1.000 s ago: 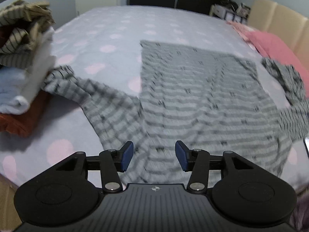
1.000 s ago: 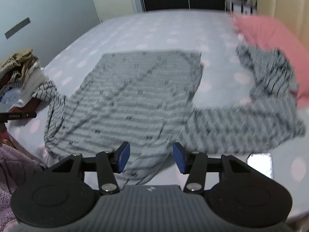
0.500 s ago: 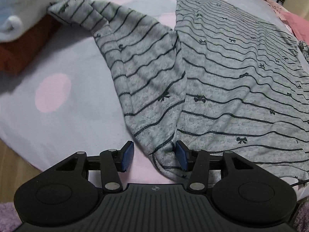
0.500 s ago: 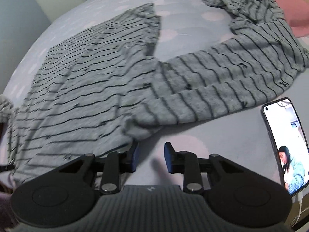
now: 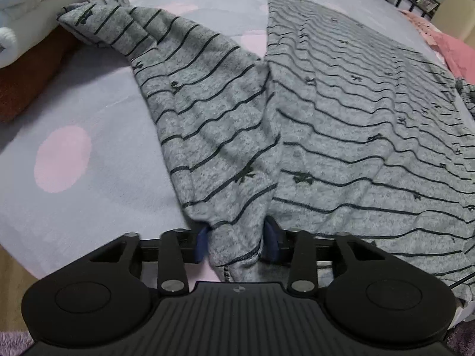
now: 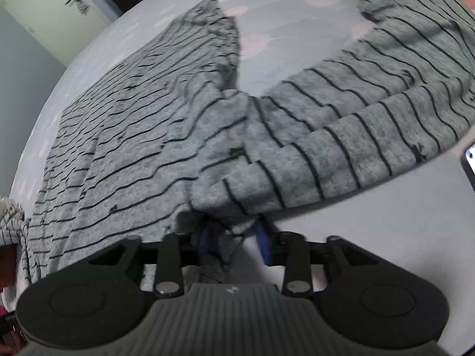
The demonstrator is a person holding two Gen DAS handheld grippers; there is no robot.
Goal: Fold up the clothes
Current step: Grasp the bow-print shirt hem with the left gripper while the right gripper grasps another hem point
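While spread on bed (image 5: 89,112), striped top (image 5: 341,112), both shoulders gripped

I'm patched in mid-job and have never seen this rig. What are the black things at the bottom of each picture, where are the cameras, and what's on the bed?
Each picture comes from a fisheye camera mounted on a hand-held two-finger gripper, looking forward along its fingers; a person holds one in each hand. The black shape with blue pads at the bottom is the gripper itself. In the left wrist view, the left gripper has a shoulder edge of the grey striped top between its pads. In the blurrier right wrist view, the right gripper has fabric between its pads near the other sleeve. The top lies spread on a spotted bedsheet. A pile of folded clothes sits at the left, and a phone peeks in at the right.
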